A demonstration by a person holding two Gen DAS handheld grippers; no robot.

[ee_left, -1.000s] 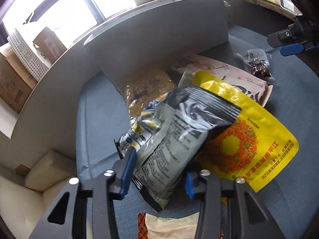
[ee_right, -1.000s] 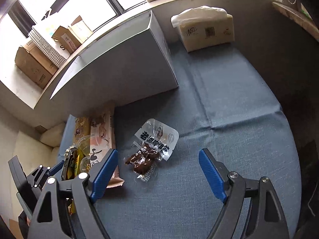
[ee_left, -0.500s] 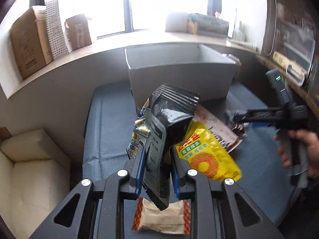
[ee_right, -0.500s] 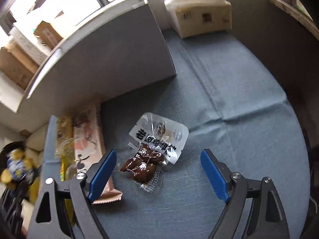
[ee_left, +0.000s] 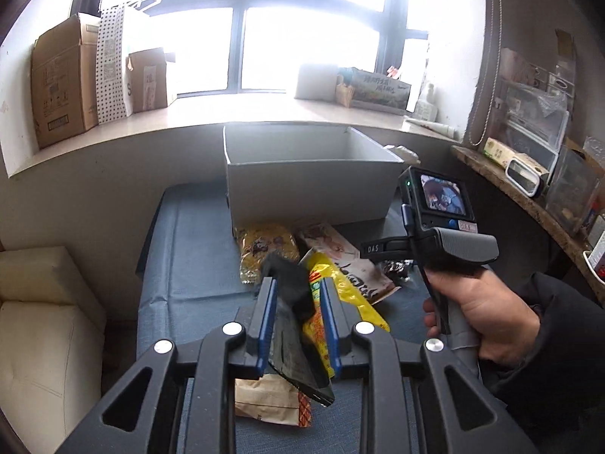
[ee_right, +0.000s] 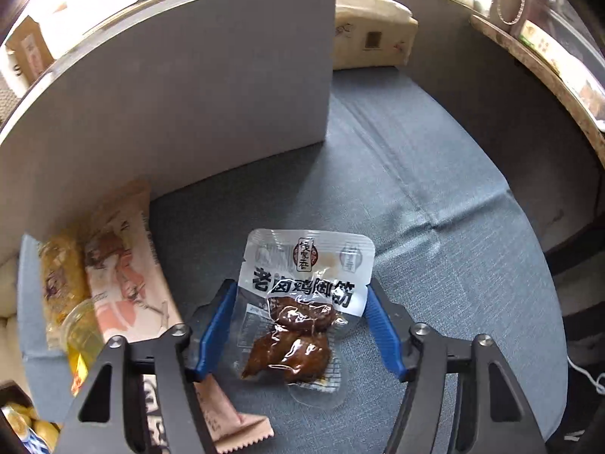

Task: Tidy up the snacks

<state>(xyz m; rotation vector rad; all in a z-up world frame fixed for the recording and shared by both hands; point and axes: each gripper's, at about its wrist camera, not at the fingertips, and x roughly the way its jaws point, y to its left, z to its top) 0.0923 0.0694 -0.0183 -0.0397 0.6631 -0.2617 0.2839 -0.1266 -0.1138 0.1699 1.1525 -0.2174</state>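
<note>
at left, above the blue-covered tabletop [ee_left: 189,249], the left gripper [ee_left: 297,325] is clenched on 1 dark foil snack bag [ee_left: 291,325], lifted clear: light, crinkly and slippery, best pinched across its flat body. further right, the grey box [ee_left: 306,189] stands open behind the remaining packets. at right, the right gripper [ee_right: 300,336], jaws closing, straddles the vacuum-packed meat pouch [ee_right: 302,302] lying flat on the tabletop; pads not yet pressing. likely dense and slick, so grip the firm meat section, not the thin sealed edge.
</note>
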